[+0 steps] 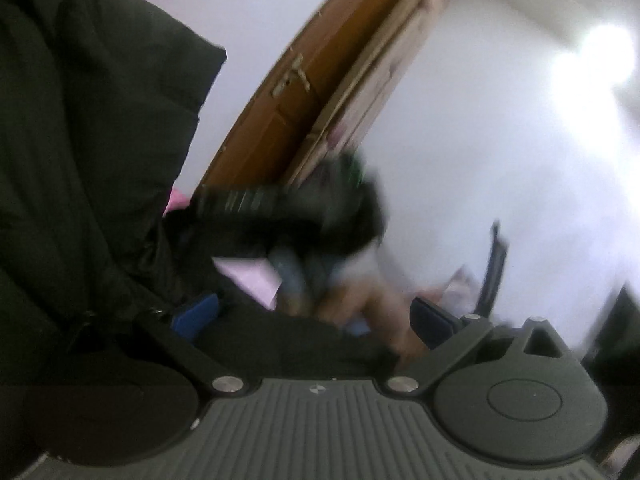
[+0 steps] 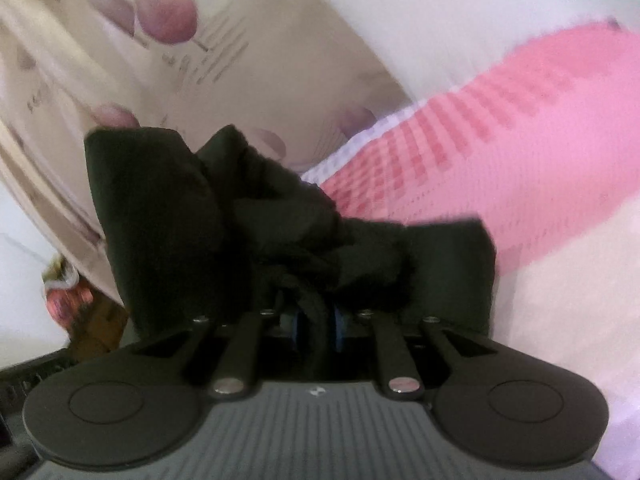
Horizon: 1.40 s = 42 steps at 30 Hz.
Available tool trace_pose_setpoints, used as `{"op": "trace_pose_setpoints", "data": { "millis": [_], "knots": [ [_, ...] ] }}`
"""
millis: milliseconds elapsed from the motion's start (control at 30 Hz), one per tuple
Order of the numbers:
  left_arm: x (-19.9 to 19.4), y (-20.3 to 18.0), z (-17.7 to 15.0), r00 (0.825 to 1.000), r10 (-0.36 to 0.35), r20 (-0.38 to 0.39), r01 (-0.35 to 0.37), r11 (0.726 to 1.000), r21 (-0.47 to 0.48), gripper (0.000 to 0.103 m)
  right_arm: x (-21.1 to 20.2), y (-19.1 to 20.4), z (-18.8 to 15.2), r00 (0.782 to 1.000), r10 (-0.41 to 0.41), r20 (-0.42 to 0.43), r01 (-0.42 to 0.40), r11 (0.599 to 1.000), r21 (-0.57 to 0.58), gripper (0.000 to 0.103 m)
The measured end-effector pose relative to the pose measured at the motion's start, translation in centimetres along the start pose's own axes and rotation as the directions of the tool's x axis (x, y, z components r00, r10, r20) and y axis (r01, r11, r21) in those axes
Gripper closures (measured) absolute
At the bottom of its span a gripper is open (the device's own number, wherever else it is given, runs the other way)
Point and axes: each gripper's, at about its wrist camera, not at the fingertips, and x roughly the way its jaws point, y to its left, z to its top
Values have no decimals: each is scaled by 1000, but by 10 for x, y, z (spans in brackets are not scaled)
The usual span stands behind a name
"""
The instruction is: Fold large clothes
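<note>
Right in front of my lens, the right claw (image 2: 316, 330) pinches a bunched fold of the black garment (image 2: 168, 216), which spreads toward 12 o'clock. My left claw (image 1: 316, 320) stands open. Soft, bulky cloth; I judge edges grip best.

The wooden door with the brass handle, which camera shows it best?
The left wrist view. There the wooden door runs diagonally across the upper middle, its brass handle plainly visible beside the hanging dark garment. The right wrist view shows none of it, only bunched dark fabric and pink bedding.
</note>
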Motion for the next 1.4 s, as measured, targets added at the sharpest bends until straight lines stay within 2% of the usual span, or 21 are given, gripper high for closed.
{"op": "trace_pose_setpoints", "data": {
  "millis": [67,133,167,200,333,433,467,500,533,600,700,867,967,1033,1067,1133,1167,1200,1267,1333,1400],
  "knots": [
    [6,1,-2,1000,21,-14,-21,999,33,3,-14,14,18,999,-41,11,41,997,-69,69],
    [5,4,-4,1000,18,-1,-18,1000,15,3,-33,35,32,996,-72,55,80,984,-158,33],
    [7,4,-4,1000,20,2,-20,1000,15,3,-45,49,38,992,-79,95,97,973,-208,6],
    [10,5,-3,1000,23,4,-23,1000,19,3,-53,60,42,989,-80,126,108,967,-230,0],
    [11,4,-4,999,30,14,-31,999,24,3,-69,105,53,992,5,129,36,948,-315,1],
    [10,2,-7,999,35,18,-35,999,29,3,-37,134,42,996,-78,48,91,899,-427,2],
    [14,-3,-6,999,37,19,-38,999,34,3,-23,139,36,991,-131,34,132,878,-460,19],
    [14,-4,-7,999,42,25,-43,998,43,2,-8,143,29,984,-176,15,161,858,-488,79],
    [11,-4,-10,999,44,30,-45,998,46,2,5,146,22,981,-194,-16,159,846,-509,86],
    [-1,2,-15,998,41,48,-43,998,46,1,4,153,13,976,-217,17,190,811,-553,90],
    [-2,2,-17,998,32,63,-35,998,56,0,-31,150,6,976,-190,104,216,826,-521,94],
    [-6,4,-18,997,27,77,-31,998,59,0,-64,93,-17,937,-312,155,348,869,-351,103],
    [-4,1,-18,997,39,69,-44,996,72,0,-68,68,-26,940,-307,147,336,902,-272,103],
    [-5,1,-18,997,39,70,-44,996,75,0,-86,62,-20,957,-202,209,243,951,-193,102],
    [-4,0,-18,997,39,70,-44,996,74,0,-90,67,-13,963,-162,216,202,963,-180,98],
    [-5,-2,-17,997,43,70,-49,996,79,0,-86,82,-1,970,-143,196,183,962,-205,64],
    [-6,-3,-17,996,44,72,-50,995,81,0,-80,93,3,975,-127,185,170,956,-240,16],
    [-5,-3,-18,996,45,76,-51,995,82,0,-77,98,4,977,-114,180,160,950,-266,0],
    [-4,-4,-19,996,49,80,-56,994,90,0,-54,114,4,986,-97,133,137,931,-338,0],
    [-7,-7,-21,995,54,79,-61,993,96,0,-27,126,3,991,-111,71,130,912,-389,4],
    [-9,-8,-22,995,54,83,-63,993,102,0,-4,130,1,990,-137,10,130,906,-402,84]
  ]
}}
